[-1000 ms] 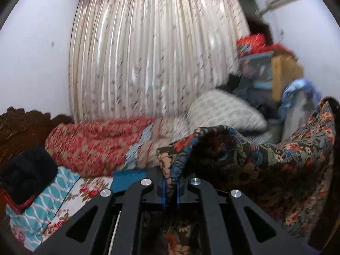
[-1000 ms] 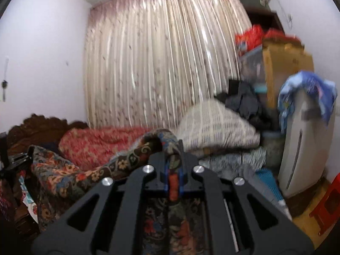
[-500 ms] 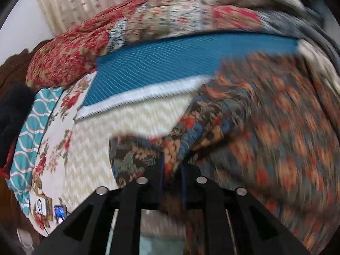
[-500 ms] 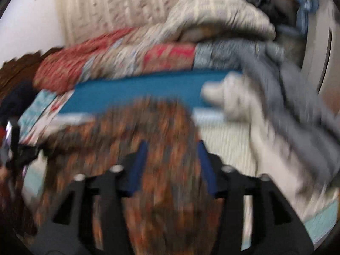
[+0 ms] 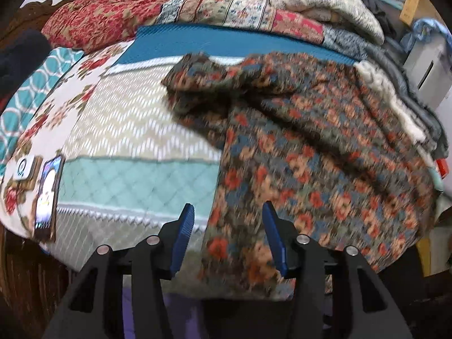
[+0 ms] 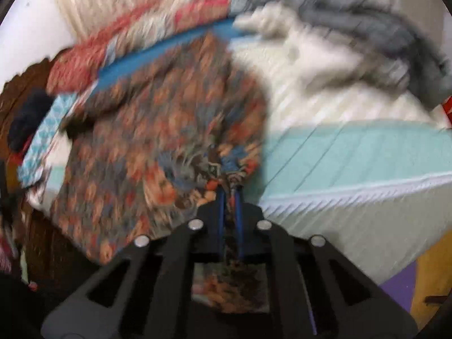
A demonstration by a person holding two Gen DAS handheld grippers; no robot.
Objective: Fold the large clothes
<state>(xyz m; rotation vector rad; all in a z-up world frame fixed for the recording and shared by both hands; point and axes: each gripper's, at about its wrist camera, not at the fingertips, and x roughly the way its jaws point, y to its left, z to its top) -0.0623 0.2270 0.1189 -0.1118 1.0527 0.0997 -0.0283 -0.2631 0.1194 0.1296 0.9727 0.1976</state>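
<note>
Since the earlier frames both cameras have swung down from the pleated curtain to the bed. The dark floral-print fabric garment (image 5: 310,141), then held up between the two tools, now lies spread on the bed.

Left gripper (image 5: 227,206): the jaws, clamped on a fold before, now stand wide apart. The garment's near edge lies between the blue pads (image 5: 183,231), but neither pad presses on it. Nothing is held.

Right gripper (image 6: 228,189): the jaws stood apart half a second ago and have just closed. The blue pads are almost together, with a gathered fold of the garment's near corner pinched between them. This view is heavily blurred.

Location of garment, left wrist view: it runs from the centre out to 3 o'clock and down to 6 o'clock. It rests on the beige chevron and teal quilted bedspread (image 5: 135,147). Its far edge overlaps the blue ribbed mat (image 5: 226,42) at 12 o'clock.

Other items: a red patterned quilt (image 5: 107,22) lies at 11 o'clock, and a smartphone with a lit screen (image 5: 48,192) at 9 o'clock. A grey fleece heap (image 6: 381,36) sits at 2 o'clock in the right wrist view.
</note>
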